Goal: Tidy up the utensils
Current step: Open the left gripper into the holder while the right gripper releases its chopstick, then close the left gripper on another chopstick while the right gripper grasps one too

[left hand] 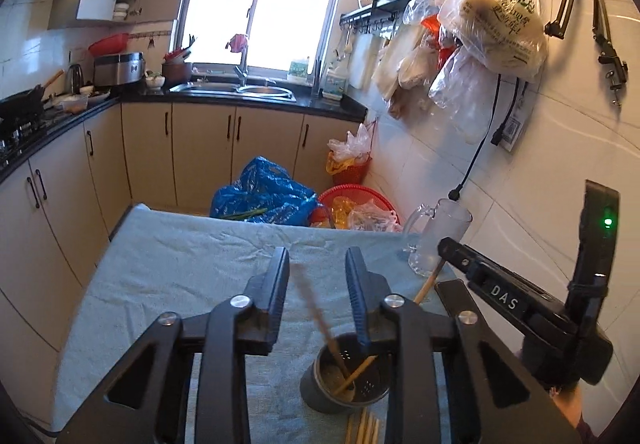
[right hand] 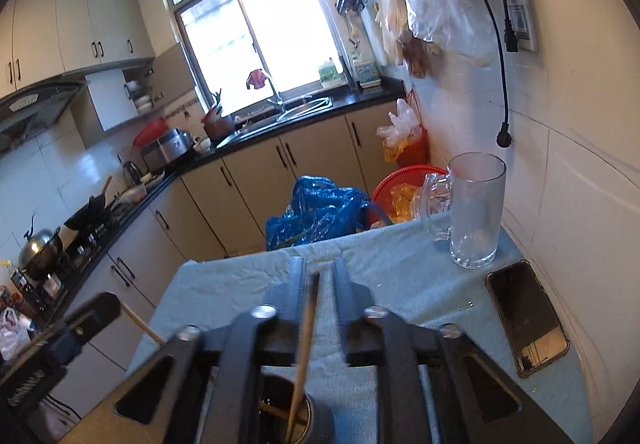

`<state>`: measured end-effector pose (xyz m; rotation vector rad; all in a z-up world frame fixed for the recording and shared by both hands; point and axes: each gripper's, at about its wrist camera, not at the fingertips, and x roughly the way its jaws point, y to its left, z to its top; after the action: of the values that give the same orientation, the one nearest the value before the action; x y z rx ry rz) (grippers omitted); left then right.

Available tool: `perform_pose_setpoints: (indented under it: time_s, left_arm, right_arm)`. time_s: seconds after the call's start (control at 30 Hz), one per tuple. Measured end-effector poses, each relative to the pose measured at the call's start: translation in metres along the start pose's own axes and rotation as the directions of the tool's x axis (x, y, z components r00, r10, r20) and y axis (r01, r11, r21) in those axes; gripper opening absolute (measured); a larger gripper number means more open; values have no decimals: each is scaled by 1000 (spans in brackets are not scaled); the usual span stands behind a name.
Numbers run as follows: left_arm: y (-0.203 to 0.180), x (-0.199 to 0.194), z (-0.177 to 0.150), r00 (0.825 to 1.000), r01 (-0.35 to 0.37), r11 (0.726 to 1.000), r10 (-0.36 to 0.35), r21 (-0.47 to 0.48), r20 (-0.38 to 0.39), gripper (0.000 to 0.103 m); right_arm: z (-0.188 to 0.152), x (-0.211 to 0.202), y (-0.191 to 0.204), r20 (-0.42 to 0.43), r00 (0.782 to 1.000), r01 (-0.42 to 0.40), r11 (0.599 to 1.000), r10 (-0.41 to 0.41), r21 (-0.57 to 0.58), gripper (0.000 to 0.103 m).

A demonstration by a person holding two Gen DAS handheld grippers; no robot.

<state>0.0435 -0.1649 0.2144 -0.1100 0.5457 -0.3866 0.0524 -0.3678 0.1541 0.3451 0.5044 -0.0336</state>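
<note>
we've got both tongs parted over the metal holder (left hand: 346, 376) on the cloth-covered surface (left hand: 168, 264). left tongs (left hand: 318, 276) gape around a blurry chopstick (left hand: 314, 304), right tongs (right hand: 318, 284) around another chopstick (right hand: 306, 328), both sticks' lower ends in the holder.

The table (right hand: 400, 276) has a wrinkly light blue cloth (left hand: 168, 264) all over it. On the cloth, at the far right corner by the wall, stands a big see-through glass mug (right hand: 474, 212), empty & upright, w/ a dark phone (right hand: 527, 318) lying flat just in front of it. At the near edge stands a round metal cup (left hand: 346, 378) w/ little holes in it & sticks inside, & a few more wooden chopsticks (left hand: 362, 428) lie flat right beside it.
</note>
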Motion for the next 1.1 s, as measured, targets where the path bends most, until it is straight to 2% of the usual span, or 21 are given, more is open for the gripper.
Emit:
perform_pose_setpoints:
  time_s: [0.03,0.1,0.23,0.4,0.53,0.63,0.73,0.77,0.8,0.83,0.9,0.97,1.1]
  left_arm:
    - [0,-3,0,1000,0,1000,0,3,2,29]
    - [1,-15,0,1000,-1,1000,1,8,9,31]
    - [5,-47,-3,999,-11,1000,11,9,37,37]
    - [17,-91,-21,998,-13,1000,13,-10,68,52]
    - [27,-103,-54,1000,-4,1000,4,-18,19,55]
    - [31,-90,-94,996,7,1000,-9,-18,-94,56]
    - [25,-69,-131,978,38,999,-36,6,-205,56]
    - [19,-57,-147,966,56,998,-45,35,-256,56]
    - [16,-49,-158,956,71,996,-53,50,-290,54]
    - [11,-38,-170,941,94,994,-69,61,-332,51]
    - [2,-19,-187,908,138,988,-100,66,-406,34]
    - [-5,-2,-200,884,163,984,-114,68,-454,29]
    - [-13,16,-208,871,174,982,-118,75,-477,28]
  right_arm:
    - [0,-2,0,0,1000,1,1000,-1,1,43]
    - [0,-7,-1,0,1000,0,1000,0,11,48]
    - [3,-26,-5,9,1000,-3,999,3,33,50]
    - [2,-71,-13,13,1000,-1,999,0,41,60]
    - [-21,-99,-27,-59,998,19,999,-17,33,71]
    - [-57,-105,-43,-146,988,45,999,-42,19,72]
    - [-109,-98,-58,-255,966,47,999,-46,-3,72]
    - [-126,-93,-63,-294,955,37,999,-36,-2,71]
    - [-140,-89,-68,-326,945,30,1000,-26,6,62]
    - [-154,-83,-72,-362,932,23,999,-14,22,52]
    - [-178,-70,-78,-420,908,6,998,19,59,46]
    - [-192,-60,-81,-443,896,-6,998,36,69,44]
    - [-202,-42,-82,-467,883,-2,997,38,78,43]
